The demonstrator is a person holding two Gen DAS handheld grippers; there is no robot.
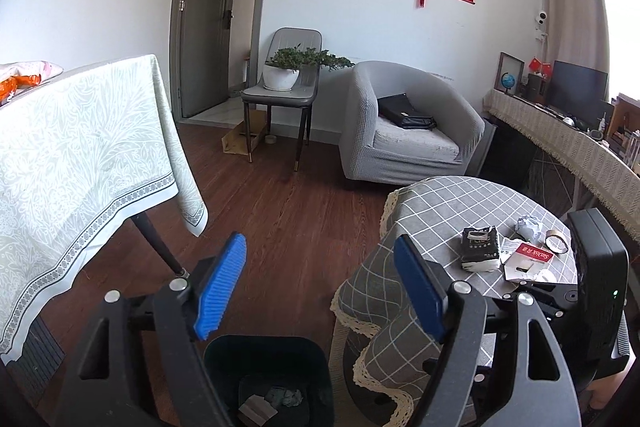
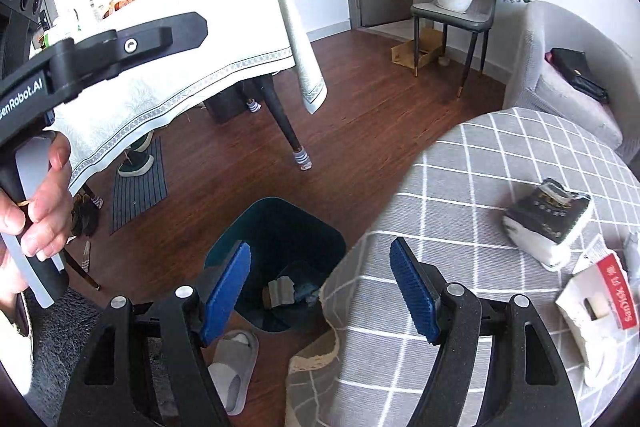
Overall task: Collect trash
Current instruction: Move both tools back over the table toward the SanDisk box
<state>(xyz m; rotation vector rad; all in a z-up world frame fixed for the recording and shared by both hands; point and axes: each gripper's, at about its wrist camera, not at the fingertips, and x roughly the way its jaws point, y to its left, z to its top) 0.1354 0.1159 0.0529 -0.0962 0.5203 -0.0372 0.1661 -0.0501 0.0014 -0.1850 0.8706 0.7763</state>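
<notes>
A dark bin (image 1: 268, 375) stands on the floor beside the round checked table (image 1: 432, 215); it also shows in the right wrist view (image 2: 276, 239) with scraps inside. On the table lie a black-and-white packet (image 1: 480, 247) (image 2: 548, 219), a red-and-white SanDisk card (image 1: 528, 259) (image 2: 600, 299), a crumpled paper ball (image 1: 530, 227) and a tape roll (image 1: 556, 241). My left gripper (image 1: 320, 287) is open and empty above the bin. My right gripper (image 2: 320, 291) is open and empty over the table's left edge, left of the packet.
A dining table with a pale patterned cloth (image 1: 80, 155) stands at the left. A grey armchair (image 1: 412, 131) and a chair with a potted plant (image 1: 284, 75) stand at the back. A grey slipper (image 2: 234, 367) lies near the bin. A long desk (image 1: 568, 143) runs along the right.
</notes>
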